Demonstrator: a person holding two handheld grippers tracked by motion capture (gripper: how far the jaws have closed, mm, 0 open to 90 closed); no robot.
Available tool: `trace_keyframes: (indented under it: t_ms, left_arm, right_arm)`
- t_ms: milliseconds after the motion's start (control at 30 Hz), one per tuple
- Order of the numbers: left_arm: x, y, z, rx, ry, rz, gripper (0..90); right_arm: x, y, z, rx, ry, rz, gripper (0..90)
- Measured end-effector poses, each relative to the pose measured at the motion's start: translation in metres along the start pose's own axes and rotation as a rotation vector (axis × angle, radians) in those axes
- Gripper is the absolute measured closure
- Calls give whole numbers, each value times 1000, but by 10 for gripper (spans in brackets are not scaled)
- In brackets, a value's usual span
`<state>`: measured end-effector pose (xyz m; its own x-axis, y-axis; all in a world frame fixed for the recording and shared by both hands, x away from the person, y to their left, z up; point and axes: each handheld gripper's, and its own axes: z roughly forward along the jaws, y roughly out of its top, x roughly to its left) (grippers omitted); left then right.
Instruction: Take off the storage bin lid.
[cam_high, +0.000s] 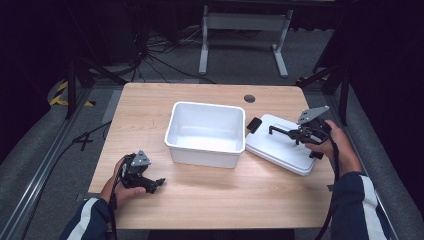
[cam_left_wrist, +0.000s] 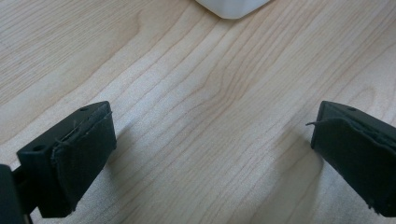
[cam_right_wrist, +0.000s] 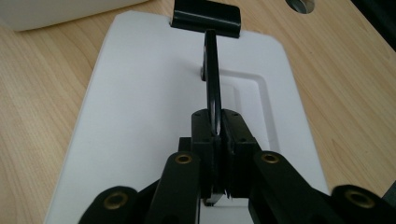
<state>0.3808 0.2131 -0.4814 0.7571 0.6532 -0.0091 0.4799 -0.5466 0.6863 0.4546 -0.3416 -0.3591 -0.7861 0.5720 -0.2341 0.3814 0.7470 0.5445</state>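
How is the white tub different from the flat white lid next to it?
The deep white plastic tub stands open on the wooden table, its walls rising high; the flat white plastic lid lies low beside it. The tub is untouched, while the right gripper is shut on a thin black tool above the lid. The tub sits square to the table; the lid lies slanted. Both are white rounded rectangles.

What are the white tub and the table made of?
The tub looks like smooth white plastic: thin walls, rounded corners and a slight sheen. The table looks like pale wood, or a wood-look coating, because grain lines run across its matt top. Which of the two it is, I cannot tell.
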Motion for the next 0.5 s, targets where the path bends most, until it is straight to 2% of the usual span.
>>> trace_keyframes:
  t_ms: [167, 500]
  left_arm:
    - [0, 0, 0, 0, 0, 0, 4]
    - [0, 0, 0, 0, 0, 0, 4]
  right_arm:
    - [0, -4, 7, -3, 13, 12, 850]
    - [0, -13, 19, 12, 5, 47, 846]
